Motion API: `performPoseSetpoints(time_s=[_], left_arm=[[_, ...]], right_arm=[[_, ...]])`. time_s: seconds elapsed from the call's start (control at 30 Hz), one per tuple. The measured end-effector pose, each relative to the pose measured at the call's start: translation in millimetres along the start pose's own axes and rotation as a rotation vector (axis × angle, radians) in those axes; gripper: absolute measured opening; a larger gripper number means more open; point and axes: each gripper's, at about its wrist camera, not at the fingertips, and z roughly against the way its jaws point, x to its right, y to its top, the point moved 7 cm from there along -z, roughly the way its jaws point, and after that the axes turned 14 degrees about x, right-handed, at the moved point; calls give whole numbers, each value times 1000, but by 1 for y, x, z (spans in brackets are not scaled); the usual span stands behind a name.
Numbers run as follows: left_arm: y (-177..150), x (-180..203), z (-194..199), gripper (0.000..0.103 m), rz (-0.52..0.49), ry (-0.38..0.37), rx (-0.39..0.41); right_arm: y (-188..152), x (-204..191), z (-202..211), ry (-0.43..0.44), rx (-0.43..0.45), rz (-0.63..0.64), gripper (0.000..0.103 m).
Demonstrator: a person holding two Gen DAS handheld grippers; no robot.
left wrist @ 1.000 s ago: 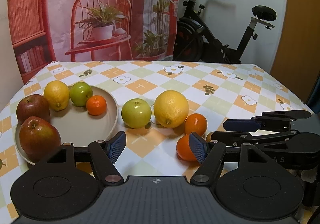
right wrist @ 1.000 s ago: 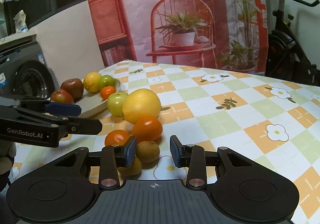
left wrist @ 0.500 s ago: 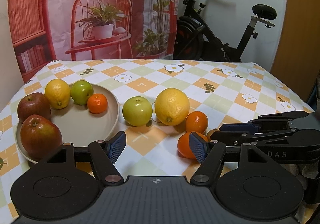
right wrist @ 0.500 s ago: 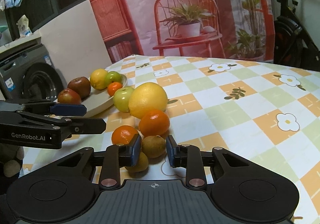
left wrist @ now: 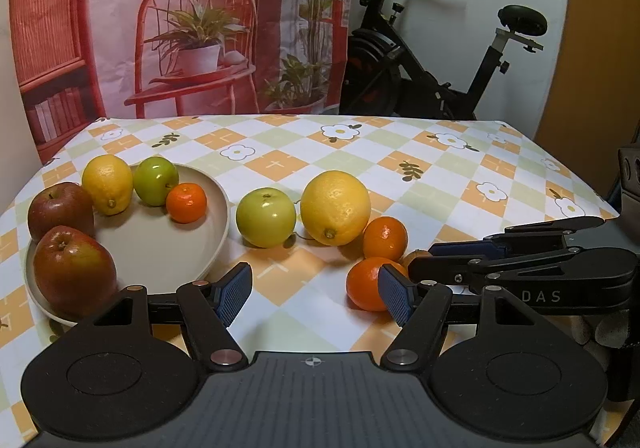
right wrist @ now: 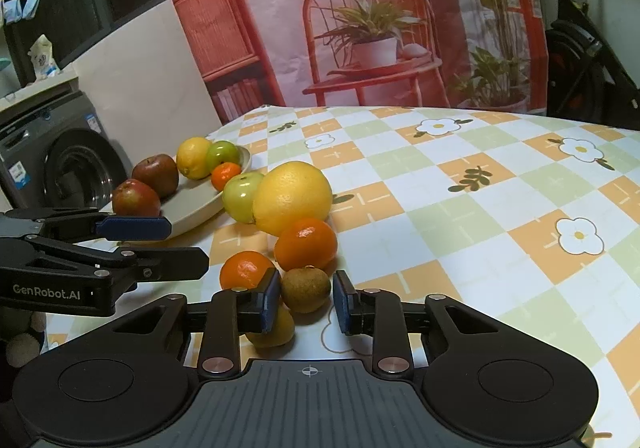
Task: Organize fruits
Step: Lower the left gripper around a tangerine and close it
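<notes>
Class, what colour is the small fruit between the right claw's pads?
Brownish-green fruit, clearest in the right wrist view.

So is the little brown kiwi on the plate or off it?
Off it. The kiwi sits on the tablecloth between the right gripper's jaws, apart from the plate.

Open side: the right half of the worktop point(right wrist: 500, 183) lay bare.
Blocked side: plate point(right wrist: 200, 203), green apple point(right wrist: 242, 195) and large lemon point(right wrist: 294, 195) crowded the left.
</notes>
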Motion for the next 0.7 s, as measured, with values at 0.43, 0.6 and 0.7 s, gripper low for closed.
performPoseSetpoints(time_s=[0.43,0.6,0.7], left_arm=[[-1,2,1,72,-1,-7,-1],[-2,4,2,72,-3,-18,-5],[-3,5,2,72,-2,-24,-11]], right_arm=[[0,2,6,-17,24,-5,25],[1,3,9,-21,36,-8,25],[1,3,10,-22,40,-11,25]])
